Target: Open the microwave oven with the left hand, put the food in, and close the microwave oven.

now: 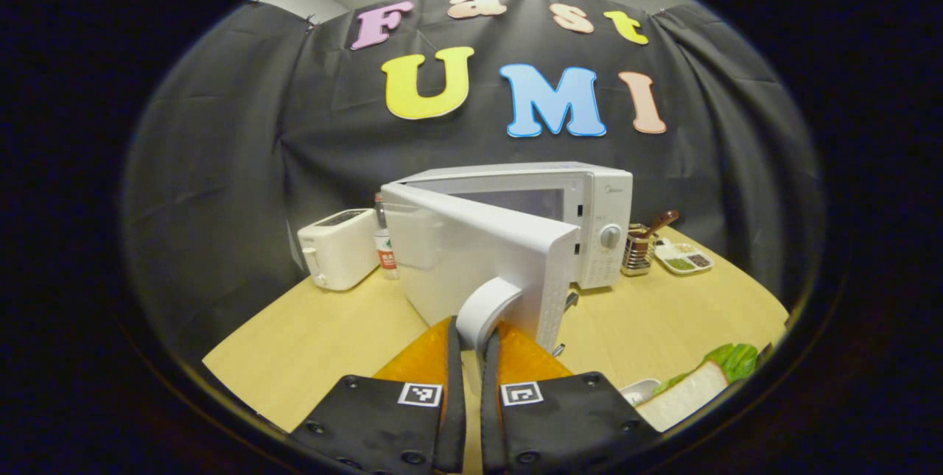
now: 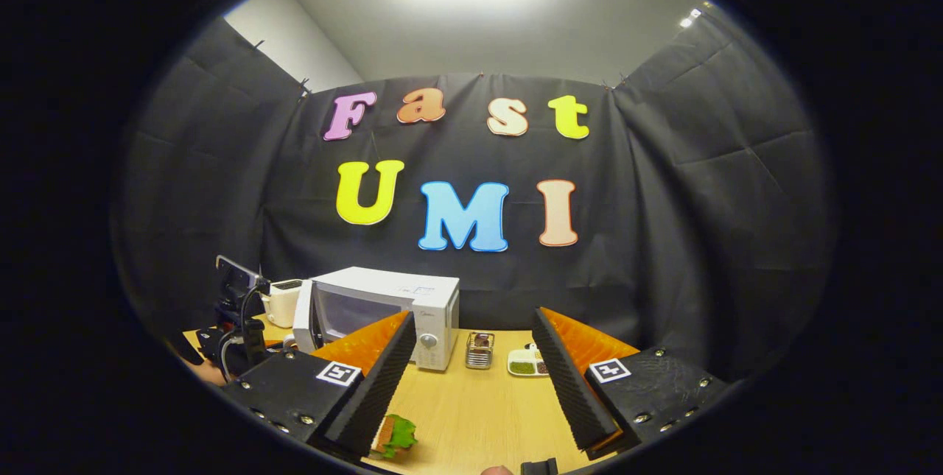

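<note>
Left gripper clamped on door handle

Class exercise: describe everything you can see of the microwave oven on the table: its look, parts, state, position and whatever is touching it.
The microwave oven is a white box, plastic or painted metal by its look, standing upright on the wooden table before the black cloth. Its door is swung partly open, hinged on the side nearer the toaster. A round knob sits on the control panel. The left gripper is shut on the door's curved white handle.
</note>
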Demonstrator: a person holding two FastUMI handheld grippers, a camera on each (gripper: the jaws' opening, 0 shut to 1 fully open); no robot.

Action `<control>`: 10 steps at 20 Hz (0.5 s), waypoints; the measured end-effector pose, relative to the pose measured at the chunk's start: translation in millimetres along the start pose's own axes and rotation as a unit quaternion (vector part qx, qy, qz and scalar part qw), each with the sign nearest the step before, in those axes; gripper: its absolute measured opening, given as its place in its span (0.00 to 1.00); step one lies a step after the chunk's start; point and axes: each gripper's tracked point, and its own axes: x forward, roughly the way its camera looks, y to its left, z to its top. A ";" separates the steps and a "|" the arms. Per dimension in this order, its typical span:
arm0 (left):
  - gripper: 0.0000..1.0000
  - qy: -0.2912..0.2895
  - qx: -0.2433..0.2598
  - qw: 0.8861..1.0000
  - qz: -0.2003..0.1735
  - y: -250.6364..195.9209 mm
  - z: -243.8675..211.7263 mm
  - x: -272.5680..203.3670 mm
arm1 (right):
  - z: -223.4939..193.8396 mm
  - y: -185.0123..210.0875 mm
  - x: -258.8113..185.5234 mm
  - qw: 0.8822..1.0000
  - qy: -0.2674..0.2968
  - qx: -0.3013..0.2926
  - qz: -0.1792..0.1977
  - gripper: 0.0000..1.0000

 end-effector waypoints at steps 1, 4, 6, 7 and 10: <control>0.15 0.000 0.001 1.000 0.002 9.7 -1.5 -3.6 | 0.0 7.7 2.5 1.000 0.002 0.002 0.003 0.97; 0.15 0.003 -0.005 1.000 0.001 35.6 -6.0 -10.4 | 7.9 40.4 8.7 1.000 -0.002 0.014 0.013 0.97; 0.15 0.002 -0.004 1.000 -0.005 51.6 -8.2 -14.2 | 10.5 61.5 15.3 1.000 -0.004 0.016 0.017 0.97; 0.14 0.002 0.003 1.000 -0.007 58.3 -10.2 -15.6 | 11.6 72.2 18.0 1.000 -0.005 0.016 0.019 0.97; 0.14 0.000 0.008 1.000 -0.024 82.8 -14.7 -20.3 | 20.8 106.3 23.7 1.000 -0.014 0.013 0.022 0.97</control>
